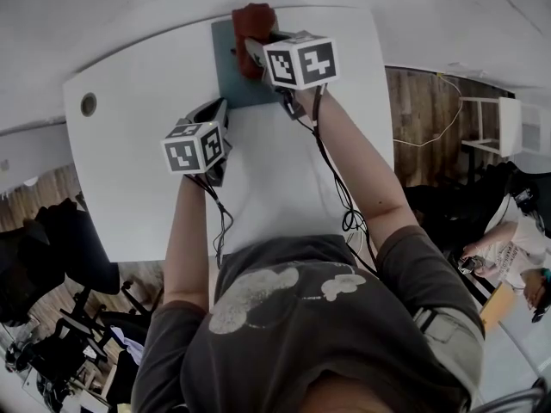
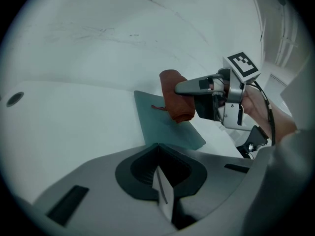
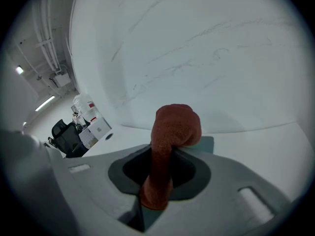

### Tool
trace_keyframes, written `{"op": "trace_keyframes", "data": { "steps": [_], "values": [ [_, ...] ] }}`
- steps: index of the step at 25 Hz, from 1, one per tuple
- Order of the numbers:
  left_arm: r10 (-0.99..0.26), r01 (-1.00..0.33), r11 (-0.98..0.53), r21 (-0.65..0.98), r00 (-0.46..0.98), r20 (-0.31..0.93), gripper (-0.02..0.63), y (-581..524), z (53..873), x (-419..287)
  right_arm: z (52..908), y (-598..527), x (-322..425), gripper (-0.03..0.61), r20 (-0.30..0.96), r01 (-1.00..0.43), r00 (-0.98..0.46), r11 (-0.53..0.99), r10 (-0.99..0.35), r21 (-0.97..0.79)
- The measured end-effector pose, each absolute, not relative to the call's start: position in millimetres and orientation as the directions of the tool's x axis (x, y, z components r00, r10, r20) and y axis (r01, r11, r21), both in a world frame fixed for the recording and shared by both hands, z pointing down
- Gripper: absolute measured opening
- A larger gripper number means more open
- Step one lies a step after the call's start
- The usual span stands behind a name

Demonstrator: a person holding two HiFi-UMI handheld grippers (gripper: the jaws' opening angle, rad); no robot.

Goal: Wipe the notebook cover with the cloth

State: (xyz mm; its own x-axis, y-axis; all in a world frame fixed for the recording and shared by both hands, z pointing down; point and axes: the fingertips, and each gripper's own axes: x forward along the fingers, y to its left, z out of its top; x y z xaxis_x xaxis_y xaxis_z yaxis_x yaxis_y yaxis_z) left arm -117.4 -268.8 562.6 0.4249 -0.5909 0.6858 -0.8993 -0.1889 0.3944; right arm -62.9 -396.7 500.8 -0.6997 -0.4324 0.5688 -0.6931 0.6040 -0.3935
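While the right gripper [image 1: 251, 52] has its fingers clamped on the cloth [image 1: 252, 20], which rests on the notebook [image 1: 225, 80] at the surface's [image 1: 129, 170] upper middle, the left gripper [image 1: 217, 114], fingers together and empty, sits just below the notebook.

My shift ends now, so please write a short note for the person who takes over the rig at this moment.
Left gripper: shut, empty, at the near edge of the notebook.
Right gripper: shut on the red-brown cloth, which rests on the far part of the notebook cover.
The notebook lies flat at the far edge of the white table.
Done: cloth gripped and on the cover.
Left: wipe across the cover; how much is already wiped does not show.
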Motion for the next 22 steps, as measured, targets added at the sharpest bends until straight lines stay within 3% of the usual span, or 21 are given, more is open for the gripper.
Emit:
{"op": "trace_keyframes", "data": {
  "steps": [10, 22],
  "values": [
    [-0.601, -0.897, -0.179, 0.403, 0.424, 0.677, 0.008, -268.6, 562.7, -118.7, 511.3, -363.9, -124.4, 0.078, 0.563, -0.624, -0.751, 0.651, -0.345, -0.433],
    [-0.604, -0.898, -0.174, 0.404, 0.421, 0.676, 0.008, -268.6, 563.1, -119.0, 535.3, -361.4, -122.5, 0.078, 0.638, -0.653, -0.696, 0.658, -0.328, -0.375]
  ]
}}
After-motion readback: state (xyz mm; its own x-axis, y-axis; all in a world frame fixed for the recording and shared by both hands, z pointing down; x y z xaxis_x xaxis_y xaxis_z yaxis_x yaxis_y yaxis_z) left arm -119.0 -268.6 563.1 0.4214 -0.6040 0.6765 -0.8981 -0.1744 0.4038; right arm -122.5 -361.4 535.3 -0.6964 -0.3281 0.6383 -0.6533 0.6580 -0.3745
